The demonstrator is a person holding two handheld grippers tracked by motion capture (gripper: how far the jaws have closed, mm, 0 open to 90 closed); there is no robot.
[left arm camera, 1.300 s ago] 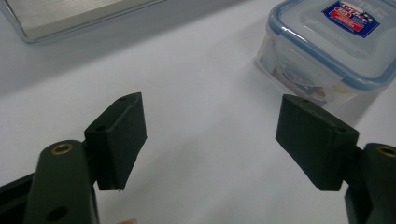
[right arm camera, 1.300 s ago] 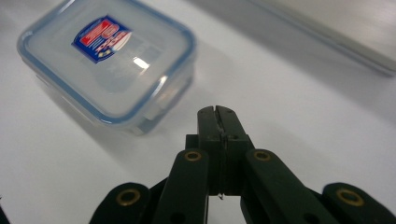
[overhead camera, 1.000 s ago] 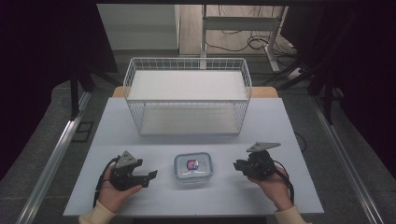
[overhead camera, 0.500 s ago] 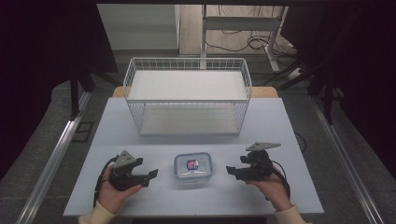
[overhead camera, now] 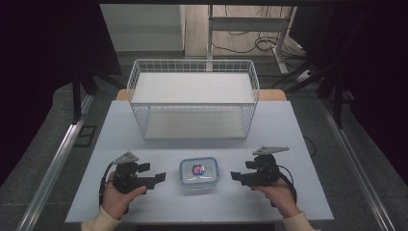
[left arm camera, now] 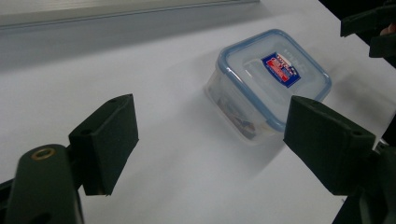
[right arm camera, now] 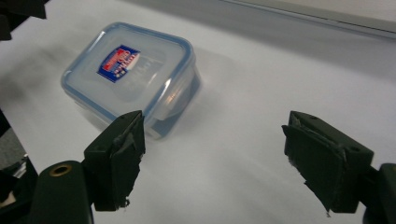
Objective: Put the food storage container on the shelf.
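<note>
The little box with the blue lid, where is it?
In the high view the box sits on the table's near edge, between the left gripper and the right gripper, in front of the wire basket.

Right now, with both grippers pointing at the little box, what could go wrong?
1. The box is smooth plastic on a smooth table. If one gripper pushes first, the box may slide away.
2. The left gripper and right gripper face each other across the box, both with jaws open. They might bump together.
3. The lid looks shut, but squeezing near a latch might pop it.
</note>
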